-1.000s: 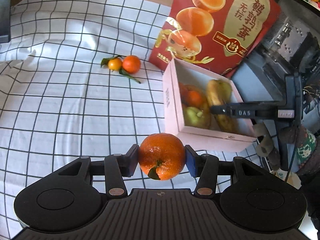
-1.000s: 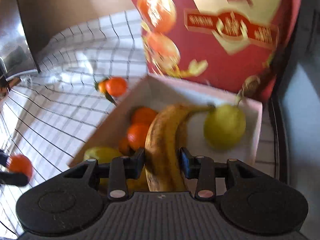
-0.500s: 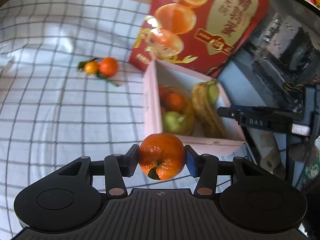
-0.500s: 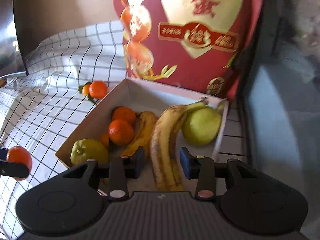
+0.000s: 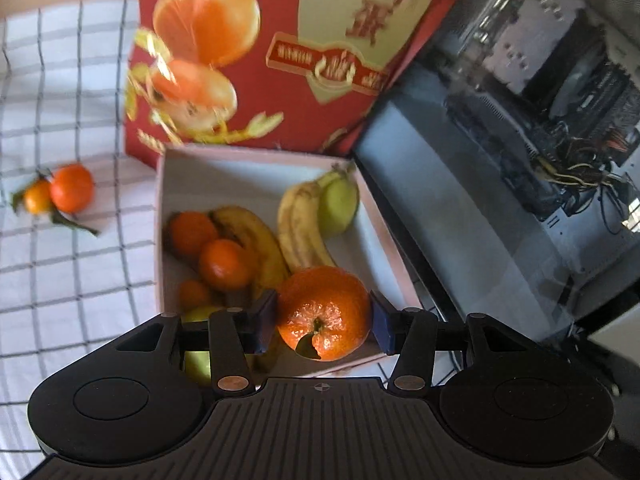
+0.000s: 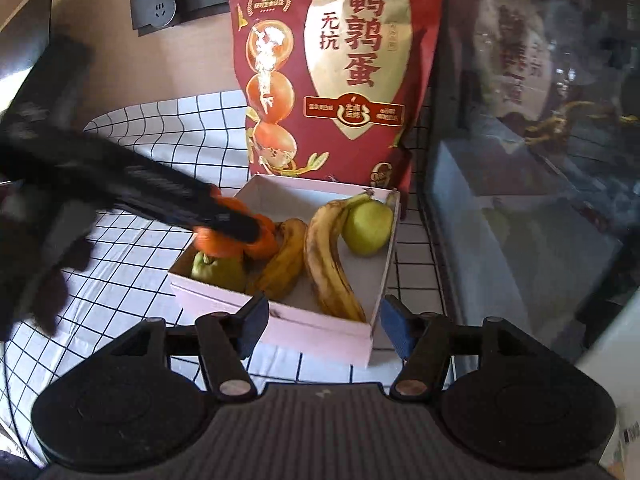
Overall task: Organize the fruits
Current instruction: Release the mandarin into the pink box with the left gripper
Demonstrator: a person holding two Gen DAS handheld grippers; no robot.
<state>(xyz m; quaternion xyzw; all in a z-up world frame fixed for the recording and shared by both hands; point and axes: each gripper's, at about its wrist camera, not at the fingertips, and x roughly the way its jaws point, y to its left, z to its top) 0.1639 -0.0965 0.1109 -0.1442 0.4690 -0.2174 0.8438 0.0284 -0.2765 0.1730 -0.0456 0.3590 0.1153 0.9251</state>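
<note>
My left gripper point(image 5: 323, 318) is shut on a mandarin orange point(image 5: 324, 312) and holds it over the near end of the pink box point(image 5: 160, 216). The box holds bananas point(image 5: 298, 226), a green pear point(image 5: 340, 206), small oranges point(image 5: 222, 264) and a green fruit at the near end. In the right wrist view the left gripper point(image 6: 224, 220) reaches in from the left with the orange point(image 6: 224, 244) above the box point(image 6: 320, 330). My right gripper point(image 6: 323, 318) is open and empty, just in front of the box. Two small mandarins point(image 5: 60, 192) lie on the cloth to the left.
A red snack bag point(image 6: 340, 72) stands behind the box. A glass-sided computer case point(image 5: 540, 140) stands along the right. A white checked cloth point(image 5: 60, 272) covers the table. A grey wall socket point(image 6: 160, 12) is on the back wall.
My left gripper has carried the orange rightward and forward until it is over the box. My right gripper has let go of the banana, opened, and backed out of the box.
</note>
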